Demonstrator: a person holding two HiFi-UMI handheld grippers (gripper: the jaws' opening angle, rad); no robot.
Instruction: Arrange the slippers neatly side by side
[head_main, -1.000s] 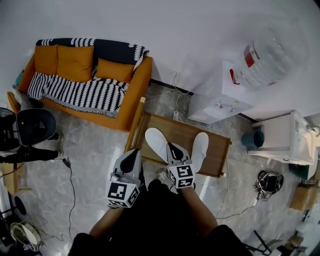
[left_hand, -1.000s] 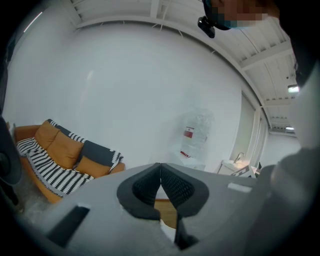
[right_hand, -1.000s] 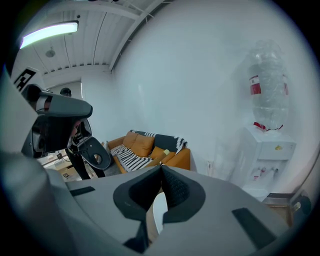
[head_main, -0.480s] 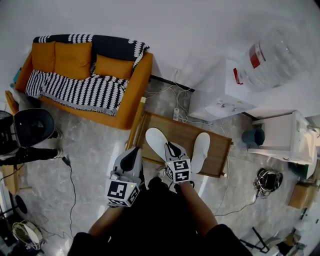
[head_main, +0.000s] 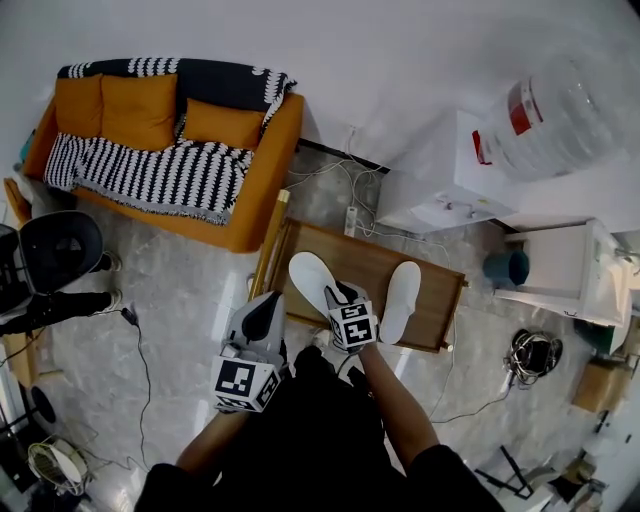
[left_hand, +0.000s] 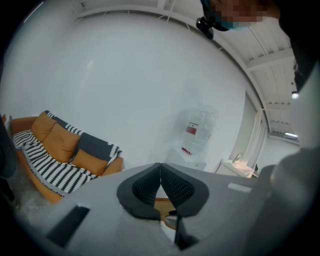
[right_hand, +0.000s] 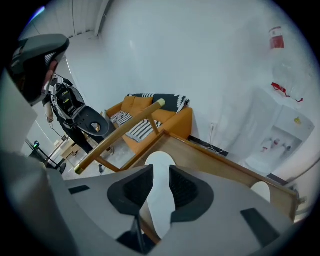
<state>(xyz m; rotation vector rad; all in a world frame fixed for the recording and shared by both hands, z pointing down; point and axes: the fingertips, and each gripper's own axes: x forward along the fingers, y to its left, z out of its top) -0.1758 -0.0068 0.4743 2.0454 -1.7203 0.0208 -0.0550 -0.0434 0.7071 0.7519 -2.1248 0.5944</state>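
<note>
two white slippers lie on the low wooden table (head_main: 365, 262) in front of the person, apart from each other and not parallel. the left slipper (head_main: 308, 278) slants with its far end toward the table's left corner, and the right slipper (head_main: 402, 298) sits close to the table's right end. the right gripper (head_main: 340, 296) tilts steeply down over the near end of the left slipper. its jaws have just been opening and now stand apart, and in the right gripper view the right gripper (right_hand: 160, 172) shows the white sole (right_hand: 160, 159) in the gap between them. i can't see the pads pressing on it. the other slipper (right_hand: 261, 191) peeks out at the far right of that view. the left gripper (head_main: 266, 310) hangs just off the table's near left corner, over the floor, with its jaws (left_hand: 160, 166) closed tip to tip on nothing. behind the table an orange sofa (head_main: 150, 120) with a striped throw stands against the wall, and a water dispenser (head_main: 450, 190) with a big bottle is off to the right.
</note>
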